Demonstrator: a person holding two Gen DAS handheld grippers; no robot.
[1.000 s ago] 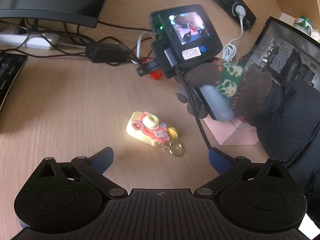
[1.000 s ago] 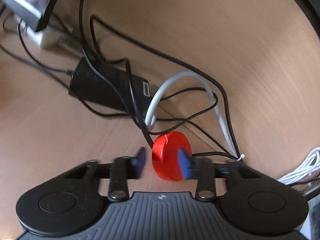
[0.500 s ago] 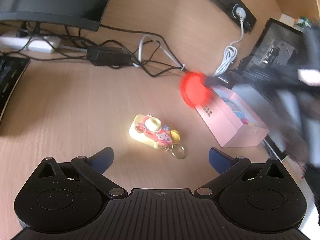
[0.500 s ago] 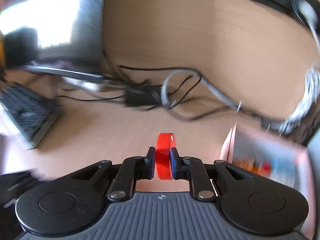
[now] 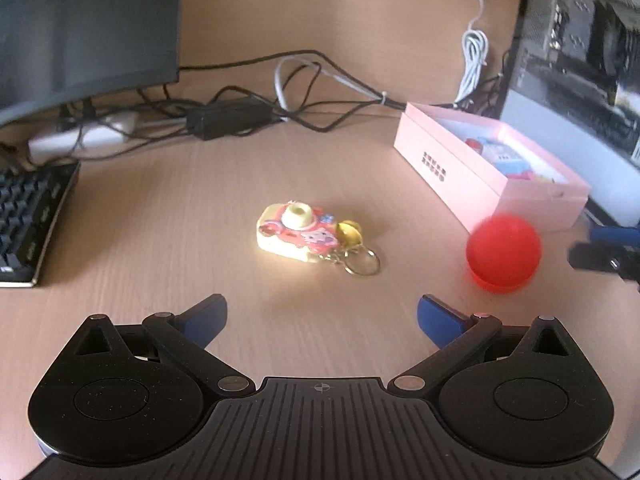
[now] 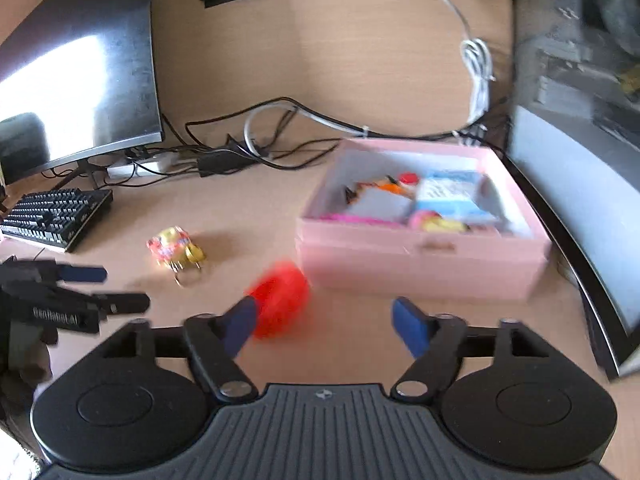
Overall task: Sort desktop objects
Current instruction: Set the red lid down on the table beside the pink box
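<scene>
A red disc [image 6: 280, 304] shows blurred just in front of the pink box [image 6: 420, 264], beside the left fingertip of my right gripper [image 6: 326, 324]. The jaws of that gripper are opening and no pad presses the disc. In the left wrist view the red disc [image 5: 503, 258] sits near the front corner of the pink box [image 5: 460, 168]. A yellow and red toy camera keychain [image 5: 300, 234] lies on the desk ahead of my left gripper [image 5: 322, 316], which stands open with nothing between its fingers. The box holds several small items.
A black keyboard [image 5: 28, 220] lies at the left under a dark monitor [image 5: 80, 28]. A tangle of cables and a power brick [image 5: 232, 118] runs along the back. A dark computer case [image 5: 580, 60] stands right of the box.
My right gripper carried the red disc from the cables over to the front of the pink box, rolled, and opened, so the disc is free. My left gripper shifted a little.
</scene>
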